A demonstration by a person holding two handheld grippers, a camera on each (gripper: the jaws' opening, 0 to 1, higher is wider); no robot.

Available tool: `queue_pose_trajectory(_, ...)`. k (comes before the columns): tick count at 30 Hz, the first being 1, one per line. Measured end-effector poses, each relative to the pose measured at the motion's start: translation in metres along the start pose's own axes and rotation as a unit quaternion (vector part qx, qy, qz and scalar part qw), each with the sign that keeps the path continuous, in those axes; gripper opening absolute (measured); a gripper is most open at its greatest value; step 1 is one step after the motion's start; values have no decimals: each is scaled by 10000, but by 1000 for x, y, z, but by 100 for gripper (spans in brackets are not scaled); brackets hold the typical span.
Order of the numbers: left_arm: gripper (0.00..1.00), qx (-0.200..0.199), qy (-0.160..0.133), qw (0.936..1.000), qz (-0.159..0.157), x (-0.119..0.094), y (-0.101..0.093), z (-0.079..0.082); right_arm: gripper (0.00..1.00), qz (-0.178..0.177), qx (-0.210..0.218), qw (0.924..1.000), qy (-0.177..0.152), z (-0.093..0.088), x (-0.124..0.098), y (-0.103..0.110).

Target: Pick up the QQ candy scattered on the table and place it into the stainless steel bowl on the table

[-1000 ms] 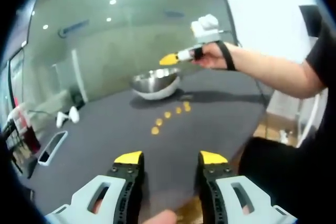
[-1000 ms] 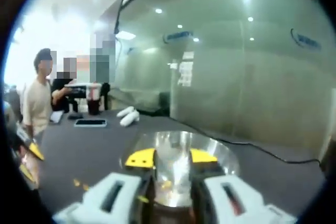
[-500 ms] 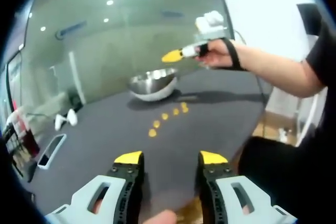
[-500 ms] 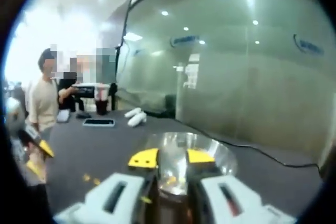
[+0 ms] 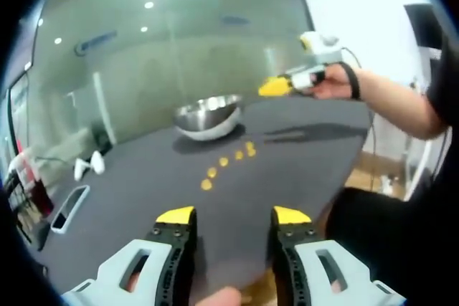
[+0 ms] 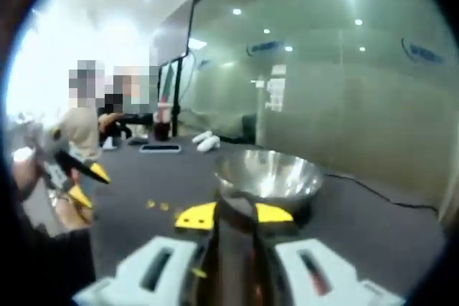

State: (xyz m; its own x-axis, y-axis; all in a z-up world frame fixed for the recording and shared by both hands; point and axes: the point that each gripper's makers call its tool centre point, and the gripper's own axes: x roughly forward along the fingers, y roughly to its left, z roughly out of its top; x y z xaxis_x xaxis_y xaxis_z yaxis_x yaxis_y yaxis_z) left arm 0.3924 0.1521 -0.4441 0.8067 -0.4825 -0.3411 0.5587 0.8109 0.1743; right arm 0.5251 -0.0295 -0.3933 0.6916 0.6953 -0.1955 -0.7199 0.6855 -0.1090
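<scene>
my left gripper (image 5: 233, 215) holds its yellow-tipped fingers parted and empty at frame bottom, my right gripper (image 6: 234, 214) likewise, small yellow candies (image 5: 224, 163) dotting the dark grey table (image 5: 301, 163) below the round stainless steel bowl (image 5: 209, 115) at centre.

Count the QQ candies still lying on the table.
5 candies in the left gripper view, in a loose line on the dark table before the stainless steel bowl. The farthest blob may be two touching; others may be hidden.

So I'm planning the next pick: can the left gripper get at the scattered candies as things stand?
Probably yes: the left gripper is open, with bare table between it and the candies.
</scene>
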Motion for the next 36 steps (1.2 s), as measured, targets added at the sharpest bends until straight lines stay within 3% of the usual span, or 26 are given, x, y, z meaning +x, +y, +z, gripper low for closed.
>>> queue_pose_trajectory(7, 43, -14, 13, 10000, -14, 3, 0, -4, 20, 294, 113, 9989, 350, -45, -20, 20)
queue_pose_trajectory(10, 43, -179, -114, 9997, -141, 3, -2, 3, 20, 299, 149, 9982, 497, -60, -24, 22)
queue_pose_trajectory(14, 43, 29, -97, 9999, -106, 3, -5, 9, 20, 275, 227, 9980, 518, -62, -26, 22)
queue_pose_trajectory(25, 43, -22, -97, 9999, -115, 2, -4, 8, 20, 410, 221, 9964, 707, -72, -8, 27)
queue_pose_trajectory(33, 43, -25, -87, 9999, -109, 2, -5, 7, 19, 509, 261, 9959, 699, -66, 28, 23)
queue_pose_trajectory(36, 43, -24, -88, 9999, -127, 2, -7, 7, 18, 516, 550, 9954, 590, -63, 42, 21)
